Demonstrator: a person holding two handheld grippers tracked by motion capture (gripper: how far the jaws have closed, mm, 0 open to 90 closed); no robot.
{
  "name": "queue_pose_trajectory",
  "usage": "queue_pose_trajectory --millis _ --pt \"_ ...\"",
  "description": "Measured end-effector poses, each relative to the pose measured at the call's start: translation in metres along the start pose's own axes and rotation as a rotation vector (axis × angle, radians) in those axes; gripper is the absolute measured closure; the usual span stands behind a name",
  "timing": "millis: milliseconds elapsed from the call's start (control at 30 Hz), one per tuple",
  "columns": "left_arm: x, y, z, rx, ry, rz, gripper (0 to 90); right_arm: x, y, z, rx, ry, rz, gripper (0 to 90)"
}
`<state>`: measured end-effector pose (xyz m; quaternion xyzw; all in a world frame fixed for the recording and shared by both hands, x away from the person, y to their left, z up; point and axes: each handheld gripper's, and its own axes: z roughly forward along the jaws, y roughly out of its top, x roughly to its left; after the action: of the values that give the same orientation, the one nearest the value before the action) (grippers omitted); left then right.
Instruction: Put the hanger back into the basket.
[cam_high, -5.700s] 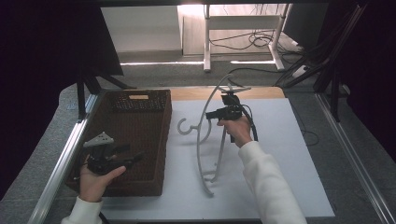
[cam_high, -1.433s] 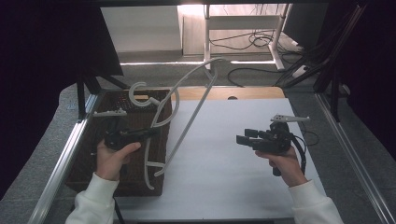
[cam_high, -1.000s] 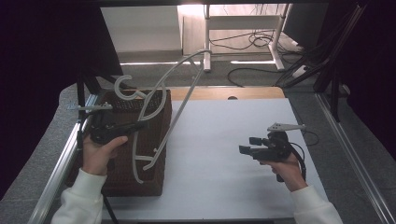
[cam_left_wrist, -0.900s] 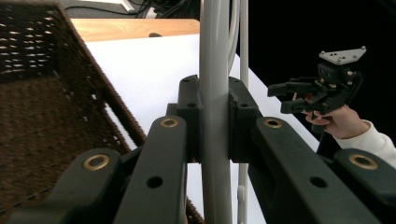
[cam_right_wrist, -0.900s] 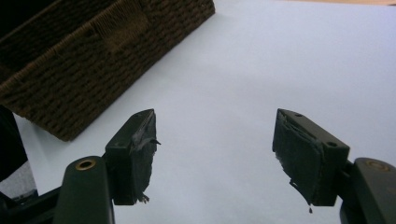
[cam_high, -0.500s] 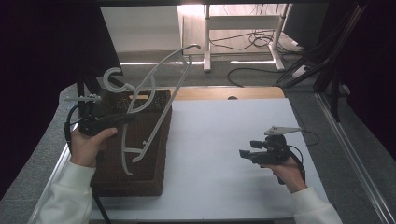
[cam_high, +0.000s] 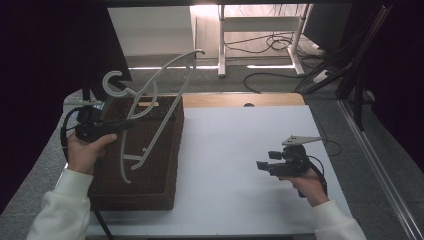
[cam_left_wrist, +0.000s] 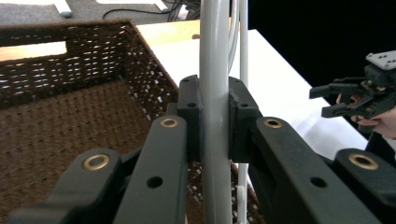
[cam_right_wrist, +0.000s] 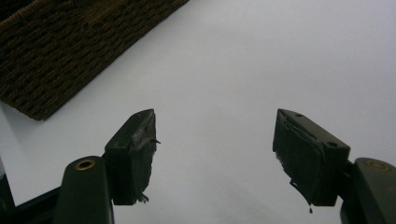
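We are carrying pale grey plastic hanger (cam_high: 145, 107), pinched in left gripper (cam_left_wrist: 214, 119), further left over dark brown woven basket (cam_high: 165, 165); lowering in likely next. Right gripper (cam_right_wrist: 215, 154) resting spread, empty.

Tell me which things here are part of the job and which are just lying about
In use:
- white hanger, clamped in the left tongs
- brown woven basket, below the hanger
- right tongs, open, over the white table sheet

Lying about:
- cables on the floor
- white desk frame behind the table
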<state>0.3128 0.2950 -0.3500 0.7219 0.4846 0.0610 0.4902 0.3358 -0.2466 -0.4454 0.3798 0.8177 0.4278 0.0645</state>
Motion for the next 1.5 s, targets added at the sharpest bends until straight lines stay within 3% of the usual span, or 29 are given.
queue_pose_trajectory --millis 467,1233,1500 --pt "0.030 -0.011 -0.018 0.007 0.049 0.022 79.8 -0.001 -0.001 0.002 0.009 -0.009 0.007 30.5" --pt "0.060 -0.027 -0.024 0.068 0.143 0.051 79.8 -0.005 -0.002 0.001 0.000 -0.031 0.027 28.9" --pt "0.067 -0.032 -0.021 0.090 0.150 0.066 79.8 -0.007 -0.002 -0.001 -0.002 -0.039 0.036 28.9"
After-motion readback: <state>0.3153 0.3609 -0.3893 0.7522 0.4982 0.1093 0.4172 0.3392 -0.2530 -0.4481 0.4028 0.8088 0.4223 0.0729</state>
